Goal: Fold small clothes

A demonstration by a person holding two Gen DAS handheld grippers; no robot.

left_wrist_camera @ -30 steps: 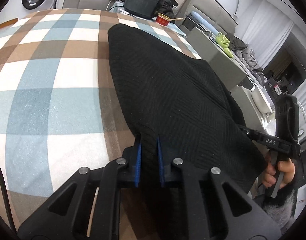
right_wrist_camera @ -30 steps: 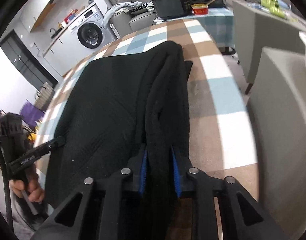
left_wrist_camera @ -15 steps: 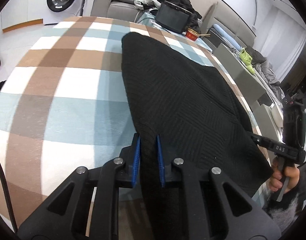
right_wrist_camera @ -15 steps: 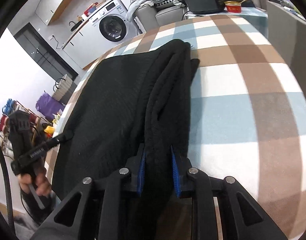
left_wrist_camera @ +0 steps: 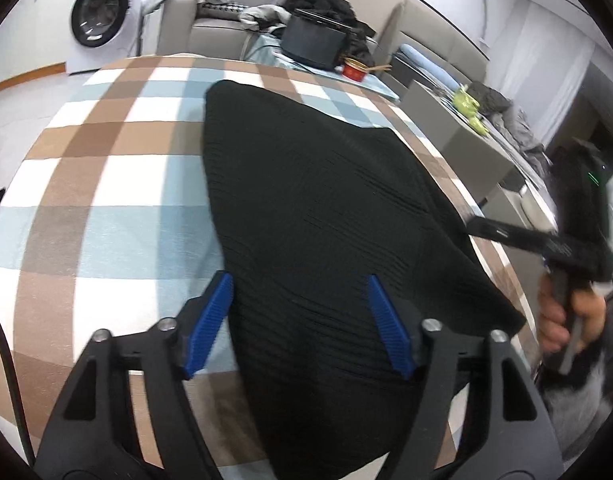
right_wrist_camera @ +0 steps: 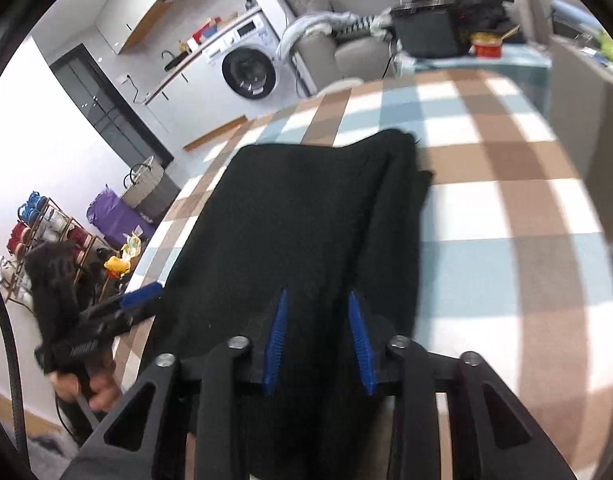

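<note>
Release step of a fold; black knit garment [left_wrist_camera: 314,208] lies flat on the checked cloth of the bench [left_wrist_camera: 106,168], running from the near edge toward the far edge, its right side close to the bench's right edge; near hem hangs a little over the near edge.

Left gripper [left_wrist_camera: 302,320]: jaws have just been opening; blue fingers [left_wrist_camera: 210,320] now stand wide, clear of the cloth on both sides; hem lies between them, not pinched.

Right gripper [right_wrist_camera: 317,340]: jaws have just been opening too, but only partway; fingers [right_wrist_camera: 276,340] narrow, with a thick folded ridge of the garment between them; looks slack rather than clamped, though contact on the inner faces can't be ruled out.

In the right wrist view a doubled-over strip [right_wrist_camera: 402,208] runs along the garment's right side, so one lengthwise fold seems done.

Next, as I judge it: finish opening the right fingers, back both off the near edge without dragging the hem; then re-grip for the next fold, likely near hem carried to the far end; knit is limp, so both corners need lifting together.
</note>
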